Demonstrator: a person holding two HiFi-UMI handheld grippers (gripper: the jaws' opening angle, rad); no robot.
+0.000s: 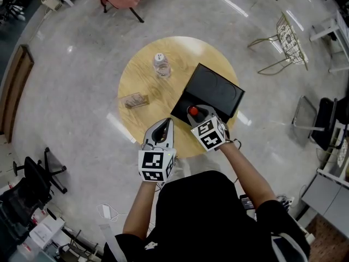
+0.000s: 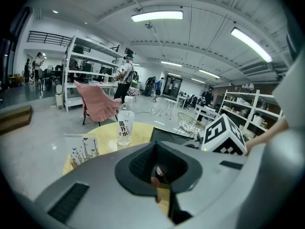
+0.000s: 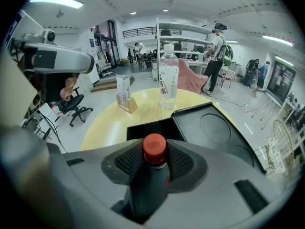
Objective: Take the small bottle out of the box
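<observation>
Left claw (image 1: 161,130): one, at the near edge of the worktop (image 1: 143,76), its jaws drawn together with nothing between them, pointing out over the yellow top.

Right claw (image 3: 155,162): one, just beyond and to the right of the left, angled steeply down into the near end of the box (image 1: 219,89) and clamped on the small bottle (image 3: 148,187). The ribbed pads sat either side of the neck, just under the red cap.

Small bottle: one, dark-bodied. It stood within the box's near end, long axis about upright, cap uppermost and level with the pads. It lay directly between the right claw's jaws, so that hand had it; the left was near but apart. A lift would likely need to run straight up along the bottle's axis to get over the box wall.

Box: one, black, its lid lying open on the far side with round recesses showing.

Card stand (image 1: 134,100): one, left of the box.

Water bottle (image 1: 161,64): one, clear, upright, farthest back.
</observation>
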